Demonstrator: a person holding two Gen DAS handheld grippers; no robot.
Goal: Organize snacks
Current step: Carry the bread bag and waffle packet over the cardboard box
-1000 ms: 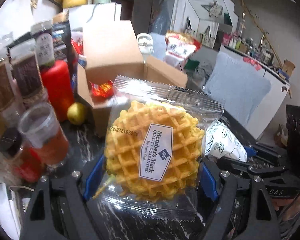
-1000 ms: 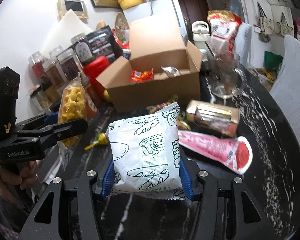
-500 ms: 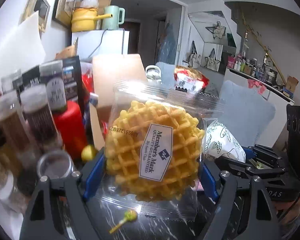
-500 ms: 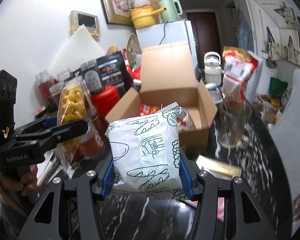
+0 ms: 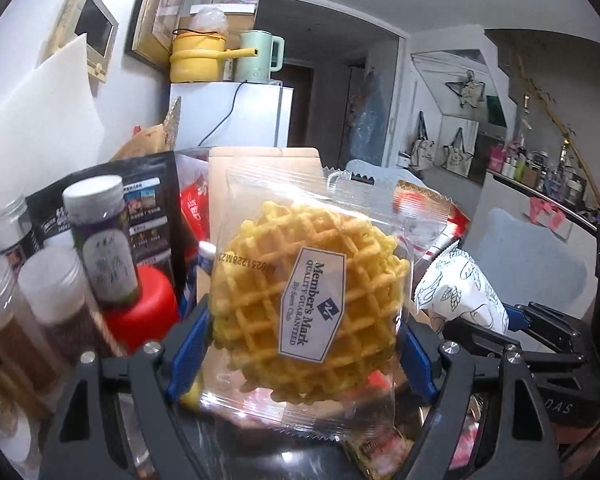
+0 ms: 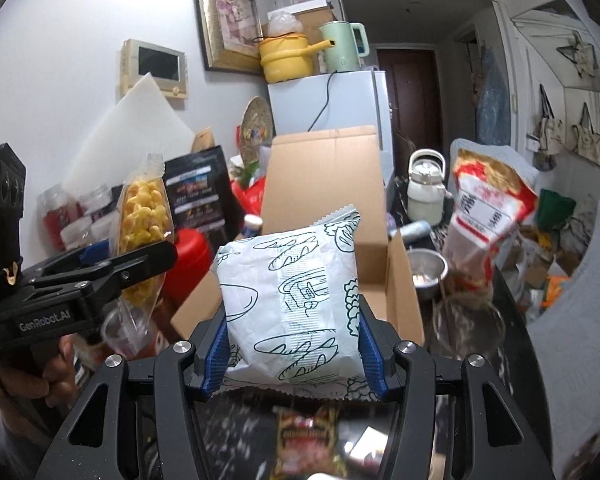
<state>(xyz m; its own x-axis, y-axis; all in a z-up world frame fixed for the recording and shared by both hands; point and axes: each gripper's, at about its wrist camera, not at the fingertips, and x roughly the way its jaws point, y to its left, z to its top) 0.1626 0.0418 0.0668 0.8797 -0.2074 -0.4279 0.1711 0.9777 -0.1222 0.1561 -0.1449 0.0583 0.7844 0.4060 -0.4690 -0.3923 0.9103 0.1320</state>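
We have lifted both snacks off the surface: our left tongs (image 5: 304,340) grip the waffle pack (image 5: 312,292), our right tongs (image 6: 292,352) the white bread bag (image 6: 290,300). The open cardboard box (image 6: 396,280) now stands just ahead, so dropping comes next.

Yellow pot (image 6: 285,59) and green kettle (image 6: 343,47) sit atop the white fridge (image 6: 342,100); framed picture (image 6: 227,16) hangs left.

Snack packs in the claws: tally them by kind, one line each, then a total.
Waffle pack, in the left claw: 1
White printed pack, in the right claw: 1
Total: 2
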